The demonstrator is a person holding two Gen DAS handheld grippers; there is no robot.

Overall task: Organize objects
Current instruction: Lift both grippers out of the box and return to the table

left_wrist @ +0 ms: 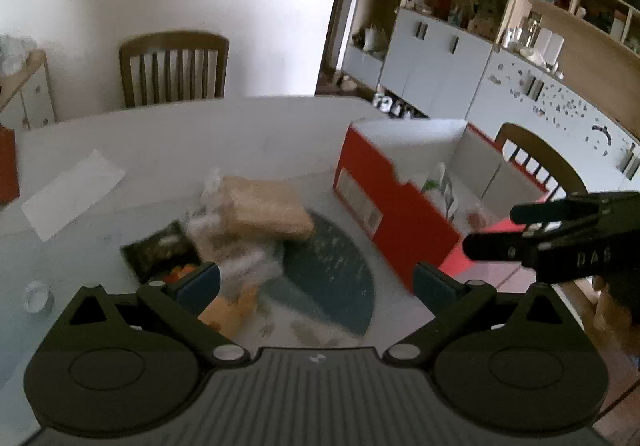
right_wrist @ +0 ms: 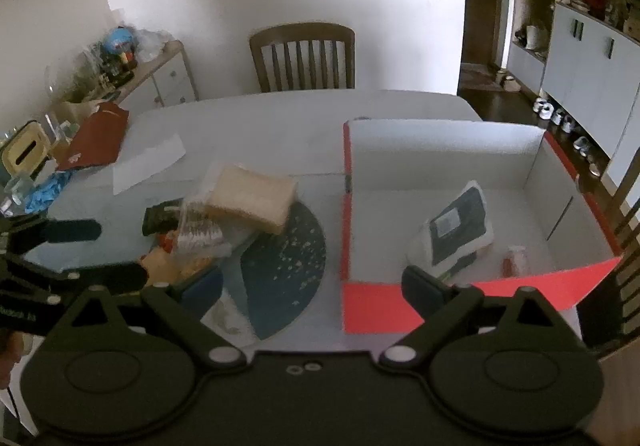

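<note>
A pile of objects lies on the table to the left of a red box: a bagged loaf of bread (left_wrist: 268, 206) (right_wrist: 252, 202), a clear plastic container (right_wrist: 196, 234), a dark packet (left_wrist: 160, 250) (right_wrist: 160, 218) and an orange packet (left_wrist: 228, 306). The red box (left_wrist: 384, 206) (right_wrist: 347, 214) has a white inside and holds a white-and-dark pouch (right_wrist: 460, 226) and a small red item (right_wrist: 514, 258). My left gripper (left_wrist: 316, 282) (right_wrist: 108, 252) stands open just before the pile, nothing between its fingers. My right gripper (right_wrist: 314, 286) (left_wrist: 494, 230) is open over the box's near left corner, holding nothing.
A dark blue placemat (right_wrist: 288, 258) lies under the pile's edge. On the table's left are a white sheet of paper (right_wrist: 148, 162), a red folder (right_wrist: 96, 138) and a roll of tape (left_wrist: 38, 296). Wooden chairs stand at the far side (right_wrist: 302, 54) and at the right (left_wrist: 536, 162).
</note>
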